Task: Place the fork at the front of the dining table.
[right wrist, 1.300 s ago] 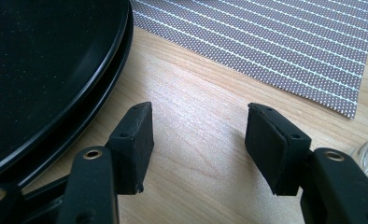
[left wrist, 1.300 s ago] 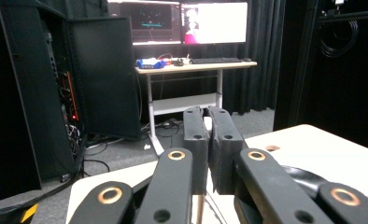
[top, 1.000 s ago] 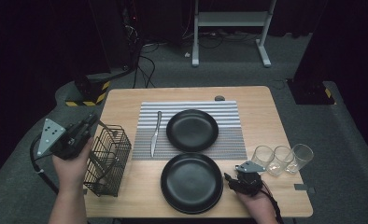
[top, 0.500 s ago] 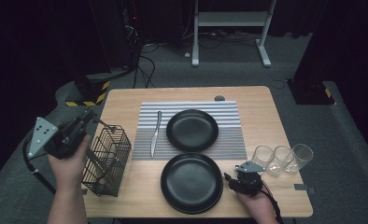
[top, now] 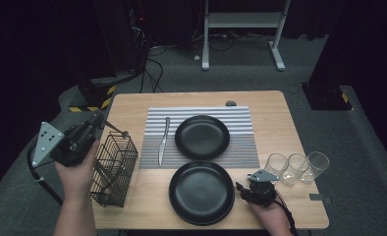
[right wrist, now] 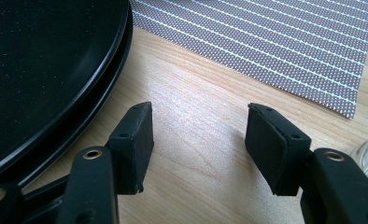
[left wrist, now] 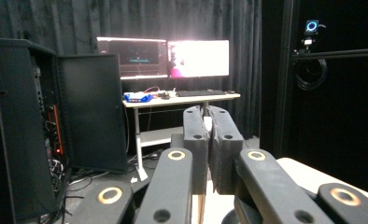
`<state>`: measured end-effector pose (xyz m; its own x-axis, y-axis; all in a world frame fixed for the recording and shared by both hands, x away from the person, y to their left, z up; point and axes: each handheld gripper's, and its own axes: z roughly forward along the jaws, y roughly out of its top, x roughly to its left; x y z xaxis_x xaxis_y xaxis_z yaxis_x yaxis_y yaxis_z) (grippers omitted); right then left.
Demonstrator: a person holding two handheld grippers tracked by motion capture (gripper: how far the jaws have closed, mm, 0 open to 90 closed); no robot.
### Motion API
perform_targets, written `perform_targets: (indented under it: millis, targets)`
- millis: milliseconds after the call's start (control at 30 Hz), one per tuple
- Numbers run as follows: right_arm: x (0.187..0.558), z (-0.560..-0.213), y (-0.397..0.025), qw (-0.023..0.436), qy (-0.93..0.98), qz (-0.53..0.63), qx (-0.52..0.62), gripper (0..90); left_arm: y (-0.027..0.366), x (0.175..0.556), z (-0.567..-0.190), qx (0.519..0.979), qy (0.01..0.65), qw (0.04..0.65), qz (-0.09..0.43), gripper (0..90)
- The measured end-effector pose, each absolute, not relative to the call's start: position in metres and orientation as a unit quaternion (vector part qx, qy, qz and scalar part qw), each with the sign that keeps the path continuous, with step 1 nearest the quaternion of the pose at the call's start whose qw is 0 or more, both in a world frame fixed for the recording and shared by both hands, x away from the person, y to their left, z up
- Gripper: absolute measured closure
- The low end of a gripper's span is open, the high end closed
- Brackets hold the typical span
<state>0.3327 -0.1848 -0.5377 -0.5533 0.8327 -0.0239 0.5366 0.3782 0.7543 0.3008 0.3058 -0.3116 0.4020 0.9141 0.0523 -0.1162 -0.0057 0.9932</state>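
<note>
Now the left gripper (top: 96, 125) is held up beside the left edge of the surface (top: 142, 103), above the wire basket (top: 114, 169). Its fingers (left wrist: 196, 140) are pressed together on a thin utensil handle (top: 114, 129), whose end points out over the basket. The right gripper (top: 244, 189) rests on the surface just beside the near black plate (top: 201, 191). Its fingers (right wrist: 135, 135) stand wide apart and hold nothing.
</note>
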Motion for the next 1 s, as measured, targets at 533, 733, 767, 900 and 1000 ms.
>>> perform_targets:
  millis: [533,733,767,900,1000]
  targets:
    - [0.320,-0.529,-0.182,0.254,0.796,0.388,0.388,46.0,0.275,0.301,-0.317,0.576,0.348,0.620,0.403,86.5]
    - [0.318,-0.514,-0.179,0.263,0.788,0.410,0.377,46.6,0.263,0.301,-0.320,0.578,0.347,0.621,0.400,86.6]
    - [0.318,-0.513,-0.177,0.265,0.788,0.411,0.373,46.6,0.262,0.301,-0.321,0.579,0.347,0.621,0.399,86.5]
    - [0.318,-0.505,-0.172,0.267,0.786,0.421,0.365,48.1,0.258,0.301,-0.325,0.580,0.348,0.620,0.398,86.6]
    - [0.317,-0.499,-0.170,0.269,0.780,0.432,0.363,48.4,0.255,0.301,-0.328,0.582,0.350,0.618,0.395,86.6]
